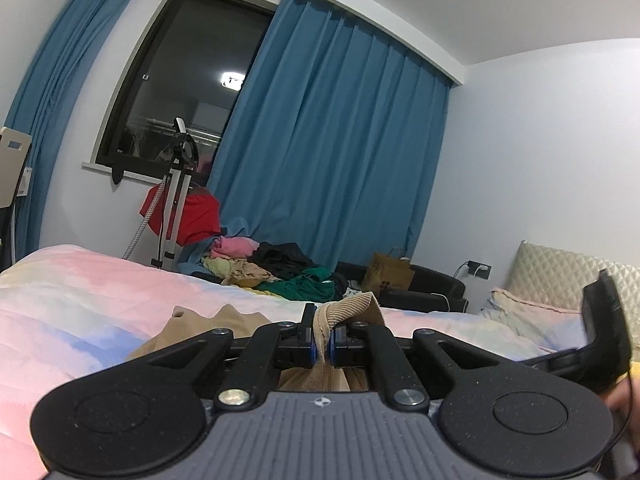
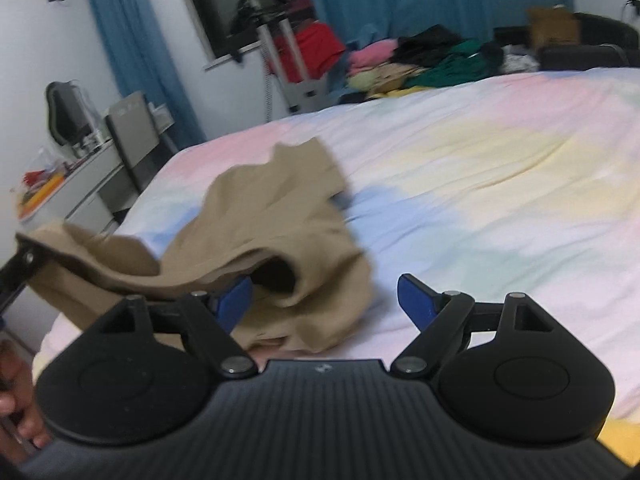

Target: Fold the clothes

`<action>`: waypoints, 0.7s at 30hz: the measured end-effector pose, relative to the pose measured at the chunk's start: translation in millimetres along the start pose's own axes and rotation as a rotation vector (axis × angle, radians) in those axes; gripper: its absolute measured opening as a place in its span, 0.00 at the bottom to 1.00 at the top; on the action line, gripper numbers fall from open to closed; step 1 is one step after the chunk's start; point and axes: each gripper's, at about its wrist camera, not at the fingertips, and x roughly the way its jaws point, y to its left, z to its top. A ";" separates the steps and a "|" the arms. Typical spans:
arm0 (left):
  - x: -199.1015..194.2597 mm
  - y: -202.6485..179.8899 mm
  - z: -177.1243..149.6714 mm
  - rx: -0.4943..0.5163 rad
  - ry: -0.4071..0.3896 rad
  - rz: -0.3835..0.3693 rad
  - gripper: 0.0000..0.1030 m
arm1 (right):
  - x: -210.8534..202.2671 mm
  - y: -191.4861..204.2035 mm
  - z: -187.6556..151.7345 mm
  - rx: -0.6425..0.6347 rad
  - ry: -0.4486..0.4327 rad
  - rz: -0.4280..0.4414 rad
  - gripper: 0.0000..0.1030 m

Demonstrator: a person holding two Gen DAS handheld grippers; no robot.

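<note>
A tan ribbed garment (image 2: 260,224) lies rumpled on the pastel bedspread (image 2: 500,184), one end lifted off the bed at the left. My left gripper (image 1: 325,340) is shut on a ribbed edge of that tan garment (image 1: 344,312), which pokes up between the blue pads. In the right wrist view the left gripper (image 2: 24,260) shows at the left edge, holding up the cloth. My right gripper (image 2: 326,300) stands open just above the bed, its left pad (image 2: 234,304) touching the garment's folded edge, its right pad over bare bedspread.
A heap of mixed clothes (image 1: 280,268) lies at the bed's far side below blue curtains (image 1: 332,140). A garment steamer stand (image 1: 176,200) with a red top stands by the window. A desk (image 2: 80,184) and chair sit left of the bed. A hand (image 2: 16,396) grips the left handle.
</note>
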 end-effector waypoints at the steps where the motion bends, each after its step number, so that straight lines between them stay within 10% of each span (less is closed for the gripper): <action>1: -0.5 -0.2 -0.2 0.002 -0.001 0.000 0.06 | 7.1 2.2 -2.0 0.023 0.002 0.013 0.79; 9: -2.1 0.6 -1.4 -0.003 0.018 0.042 0.06 | 56.2 -13.6 -2.1 0.203 -0.006 -0.074 0.09; 21: 14.7 8.0 -22.9 0.092 0.281 0.113 0.12 | -12.0 25.9 3.0 -0.009 -0.275 -0.059 0.07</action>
